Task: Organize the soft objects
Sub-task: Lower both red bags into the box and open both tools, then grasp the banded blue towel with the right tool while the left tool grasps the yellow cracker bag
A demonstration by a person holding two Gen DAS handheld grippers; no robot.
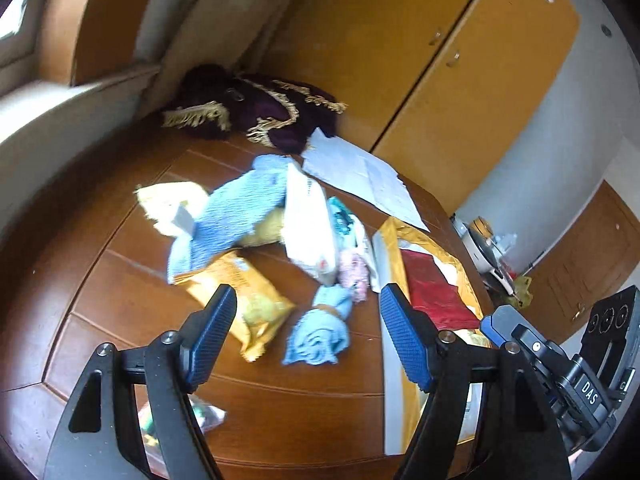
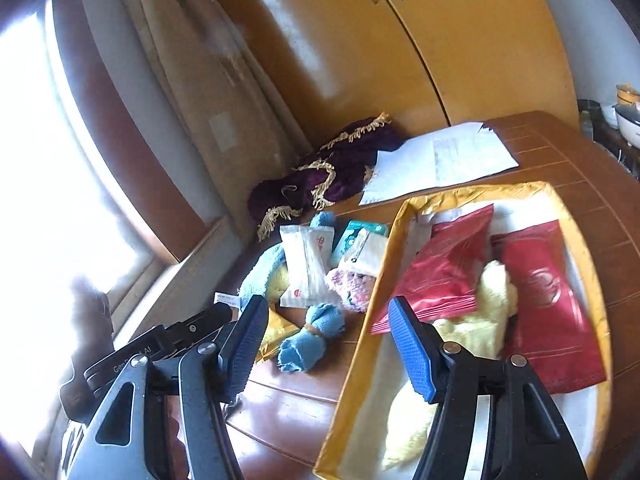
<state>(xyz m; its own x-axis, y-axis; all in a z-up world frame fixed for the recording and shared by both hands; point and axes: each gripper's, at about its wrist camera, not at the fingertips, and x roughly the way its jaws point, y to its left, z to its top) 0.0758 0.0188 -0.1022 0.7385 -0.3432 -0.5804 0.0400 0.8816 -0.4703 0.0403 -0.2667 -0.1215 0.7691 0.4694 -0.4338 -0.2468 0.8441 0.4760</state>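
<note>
Left gripper [image 1: 308, 336] agape — rolled blue cloth [image 1: 318, 330] lengthwise between fingers.

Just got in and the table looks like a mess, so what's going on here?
A person is sorting soft things on a wooden table with two handheld claws. Both the left claw and the right claw are open and empty. A rolled blue cloth lies just ahead of the left one, beside a pile of towels and packets. The yellow-rimmed box already holds red packets and a pale yellow fluffy cloth.
</note>
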